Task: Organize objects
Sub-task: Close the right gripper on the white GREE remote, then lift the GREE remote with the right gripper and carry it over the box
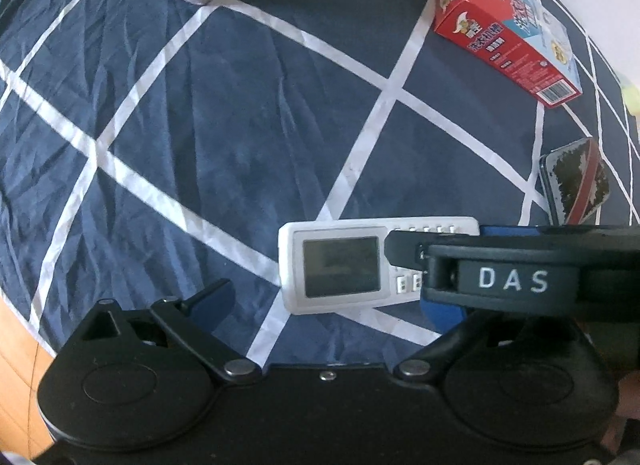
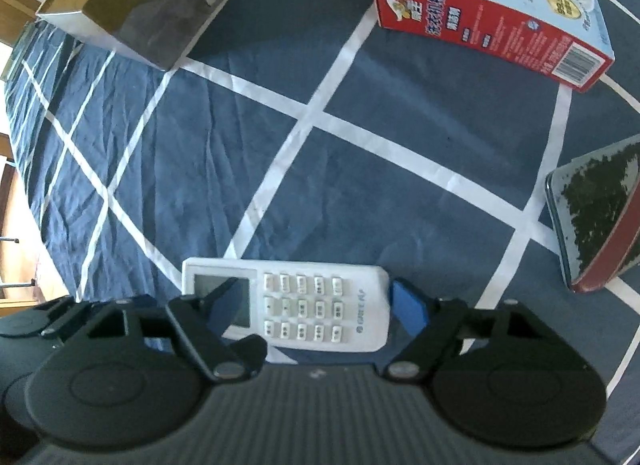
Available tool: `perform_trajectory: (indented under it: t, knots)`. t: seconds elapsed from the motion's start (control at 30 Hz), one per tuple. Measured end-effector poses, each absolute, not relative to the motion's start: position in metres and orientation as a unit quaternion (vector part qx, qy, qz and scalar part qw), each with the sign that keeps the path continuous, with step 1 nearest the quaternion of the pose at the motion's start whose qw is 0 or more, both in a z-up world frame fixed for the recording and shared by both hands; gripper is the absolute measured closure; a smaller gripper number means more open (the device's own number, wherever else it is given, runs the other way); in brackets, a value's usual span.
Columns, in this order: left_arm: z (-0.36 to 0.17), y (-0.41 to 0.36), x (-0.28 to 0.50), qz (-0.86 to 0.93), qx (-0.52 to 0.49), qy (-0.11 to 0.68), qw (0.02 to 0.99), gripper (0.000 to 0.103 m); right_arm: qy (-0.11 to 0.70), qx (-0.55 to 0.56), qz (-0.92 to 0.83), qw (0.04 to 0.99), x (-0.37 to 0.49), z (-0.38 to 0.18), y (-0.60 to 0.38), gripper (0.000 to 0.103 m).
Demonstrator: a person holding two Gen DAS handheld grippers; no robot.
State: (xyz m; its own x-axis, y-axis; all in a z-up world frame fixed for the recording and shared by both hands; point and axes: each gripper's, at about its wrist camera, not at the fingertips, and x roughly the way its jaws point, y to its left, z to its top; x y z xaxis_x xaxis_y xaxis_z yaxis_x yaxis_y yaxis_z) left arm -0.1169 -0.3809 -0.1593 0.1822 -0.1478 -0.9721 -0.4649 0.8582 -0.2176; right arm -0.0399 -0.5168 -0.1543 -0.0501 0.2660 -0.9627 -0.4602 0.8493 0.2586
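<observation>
The white plastic remote (image 2: pixel 286 305) lies flat on the creased navy grid-patterned sheet (image 2: pixel 224 153), between the right gripper (image 2: pixel 316 305)'s 2 blue pads, untouched. Left gripper (image 1: pixel 328 301) gapes wide beside it. Beyond the remote lies a red carton (image 2: pixel 492 13).

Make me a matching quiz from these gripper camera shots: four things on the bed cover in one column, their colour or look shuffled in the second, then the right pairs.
Things:
1. remote control
2. detergent box
3. tin
4. bed cover

Looks:
A. dark blue with white stripes
B. white with a grey screen
C. red and light blue with a barcode
D. dark speckled lid, red side

Pairs: 1-B, 2-C, 3-D, 4-A
</observation>
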Motion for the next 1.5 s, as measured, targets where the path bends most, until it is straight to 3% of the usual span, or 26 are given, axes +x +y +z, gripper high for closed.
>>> perform_trajectory:
  t: [0.23, 0.47, 1.03, 1.5]
  knots:
    - [-0.161, -0.385, -0.11, 0.102, -0.246, 0.634, 0.727, 0.011, 0.675, -0.076, 0.268, 0.684, -0.038, -0.159, -0.517, 0.031]
    - [-0.164, -0.389, -0.107, 0.101, -0.244, 0.64, 0.722, 0.028, 0.672, -0.076, 0.275, 0.683, -0.036, -0.16, -0.519, 0.033]
    - [-0.154, -0.388, -0.111, 0.104, -0.229, 0.637, 0.729, 0.031, 0.67, -0.061, 0.276, 0.686, -0.042, -0.154, -0.52, 0.035]
    - [-0.083, -0.331, -0.129, 0.1, -0.192, 0.596, 0.773, 0.031, 0.626, -0.037, 0.282, 0.726, -0.058, -0.087, -0.473, 0.035]
